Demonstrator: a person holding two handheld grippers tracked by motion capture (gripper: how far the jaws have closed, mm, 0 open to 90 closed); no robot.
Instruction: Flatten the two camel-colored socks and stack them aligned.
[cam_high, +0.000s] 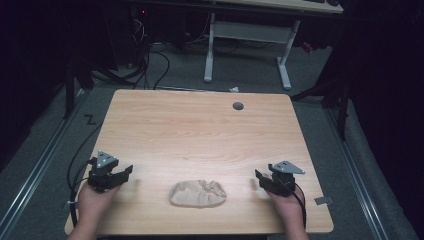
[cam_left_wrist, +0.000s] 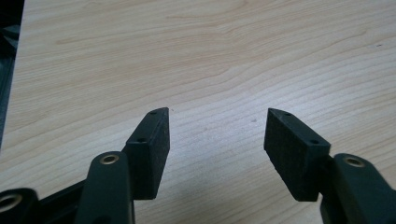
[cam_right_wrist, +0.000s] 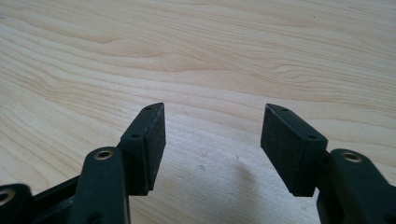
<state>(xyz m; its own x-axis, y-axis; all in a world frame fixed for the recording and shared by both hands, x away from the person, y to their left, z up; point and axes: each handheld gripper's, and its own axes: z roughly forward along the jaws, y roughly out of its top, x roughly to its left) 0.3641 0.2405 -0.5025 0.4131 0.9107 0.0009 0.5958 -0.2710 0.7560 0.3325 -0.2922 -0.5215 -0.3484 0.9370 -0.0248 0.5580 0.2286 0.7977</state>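
On the near part of the wooden surface (cam_high: 200, 130) lay a small beige cloth bundle (cam_high: 197, 193), soft and lumpy, close to the front edge. It sat between the two hands, well apart from both, and nothing touched it.

At the left side of the high view, the left claw (cam_high: 121, 173) was held in the person's left hand (cam_high: 95, 197). Its tips pointed in toward the middle of the surface, toward the bundle. In the left gripper view, the left claw (cam_left_wrist: 216, 133) stood wide open, with only bare wood between its two black pads (cam_left_wrist: 156, 149).

At the right side of the high view, the right claw (cam_high: 261, 179) was held in the person's right hand (cam_high: 287, 202). It pointed in toward the bundle too. In the right gripper view, the right claw (cam_right_wrist: 214, 128) was also wide open, and only bare wood showed between its pads (cam_right_wrist: 285, 144).

Each claw had a grey three-cornered plate on top and a black cable trailing off behind it. A small round grey cap (cam_high: 238, 106) sat in the surface near the far edge. Behind the surface stood a white desk frame (cam_high: 247, 47) on the grey floor, in a dark room.
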